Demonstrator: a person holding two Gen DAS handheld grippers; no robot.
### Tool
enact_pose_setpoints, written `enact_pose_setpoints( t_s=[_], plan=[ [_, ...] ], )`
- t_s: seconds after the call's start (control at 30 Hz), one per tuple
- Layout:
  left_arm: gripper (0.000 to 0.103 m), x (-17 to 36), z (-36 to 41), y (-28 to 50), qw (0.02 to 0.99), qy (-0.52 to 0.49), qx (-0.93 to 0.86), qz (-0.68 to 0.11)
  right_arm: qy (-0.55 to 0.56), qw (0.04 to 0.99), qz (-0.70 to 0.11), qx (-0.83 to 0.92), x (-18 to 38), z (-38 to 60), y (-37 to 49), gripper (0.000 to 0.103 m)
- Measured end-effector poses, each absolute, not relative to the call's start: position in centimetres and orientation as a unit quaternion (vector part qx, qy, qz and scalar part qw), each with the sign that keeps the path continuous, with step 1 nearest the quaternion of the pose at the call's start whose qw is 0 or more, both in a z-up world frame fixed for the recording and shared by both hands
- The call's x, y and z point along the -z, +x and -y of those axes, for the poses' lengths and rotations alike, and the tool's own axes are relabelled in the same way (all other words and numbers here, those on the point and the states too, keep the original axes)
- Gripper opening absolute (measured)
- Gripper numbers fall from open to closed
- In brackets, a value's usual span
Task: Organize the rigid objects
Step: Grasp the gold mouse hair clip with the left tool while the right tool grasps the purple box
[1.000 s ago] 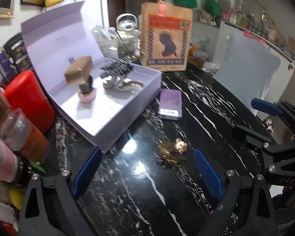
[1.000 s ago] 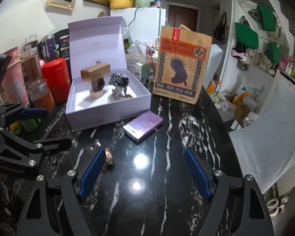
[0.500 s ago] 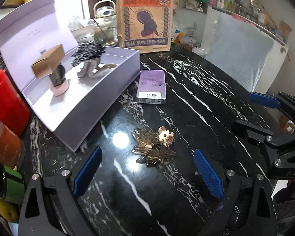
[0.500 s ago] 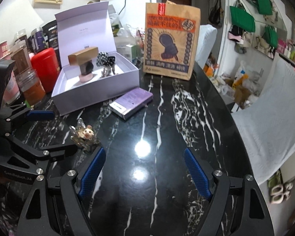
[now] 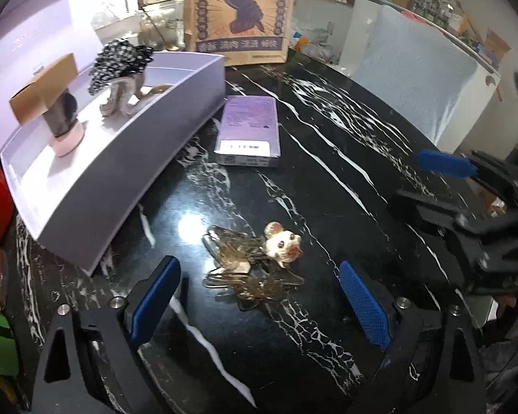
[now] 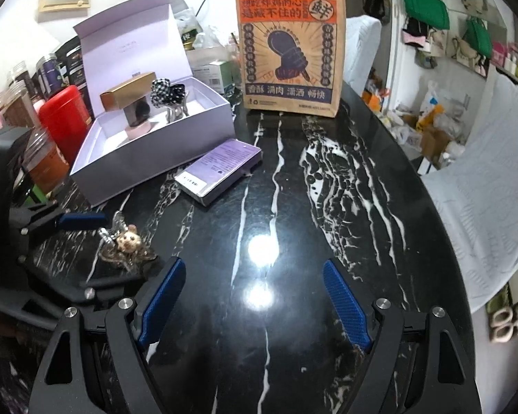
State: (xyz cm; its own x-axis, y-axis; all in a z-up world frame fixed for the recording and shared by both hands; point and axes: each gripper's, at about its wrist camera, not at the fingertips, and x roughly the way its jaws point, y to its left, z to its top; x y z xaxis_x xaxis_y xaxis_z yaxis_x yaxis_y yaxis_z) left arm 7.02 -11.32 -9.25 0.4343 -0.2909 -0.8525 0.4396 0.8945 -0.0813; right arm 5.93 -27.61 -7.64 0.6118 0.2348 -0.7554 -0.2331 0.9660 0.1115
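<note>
A bunch of keys with a small mouse charm [image 5: 255, 262] lies on the black marble table [image 5: 328, 189]. My left gripper [image 5: 259, 296] hangs low over it, jaws closing; the keys sit between the blue pads, which do not touch them. A flat purple box [image 5: 248, 131] lies further back beside the open lilac gift box [image 5: 121, 172]. My right gripper [image 6: 253, 296] stands open over bare table with nothing between its fingers. In the right wrist view the key bunch [image 6: 124, 245] lies to its left and the purple box [image 6: 221, 169] ahead of it.
The lilac gift box [image 6: 155, 158] holds a tan carton on a dark jar and a checkered hair clip. A printed paper bag [image 6: 290, 45] stands at the back. A red canister [image 6: 64, 117] and jars crowd the left edge. A white-covered chair [image 6: 483, 207] is at the right.
Both grippers sank toward the table and tilted further down. The key bunch came from well ahead to between the left gripper's pads, which stand a little narrower. The right jaws kept their width.
</note>
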Motion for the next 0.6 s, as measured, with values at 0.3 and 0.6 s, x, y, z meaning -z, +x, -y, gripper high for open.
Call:
enact_pose_setpoints(
  t_s=[0.3,0.6],
  plan=[
    [0.058,9.4,11.2,7.2,0.85,0.098,0.213,-0.471,0.0,0.89,-0.433,-0.141,8.0,26.7,8.5,0.083],
    [0.055,9.1,9.7,6.6,0.845,0.101,0.216,-0.478,0.015,0.887,-0.436,-0.15,8.0,24.7,11.3,0.083]
  ],
)
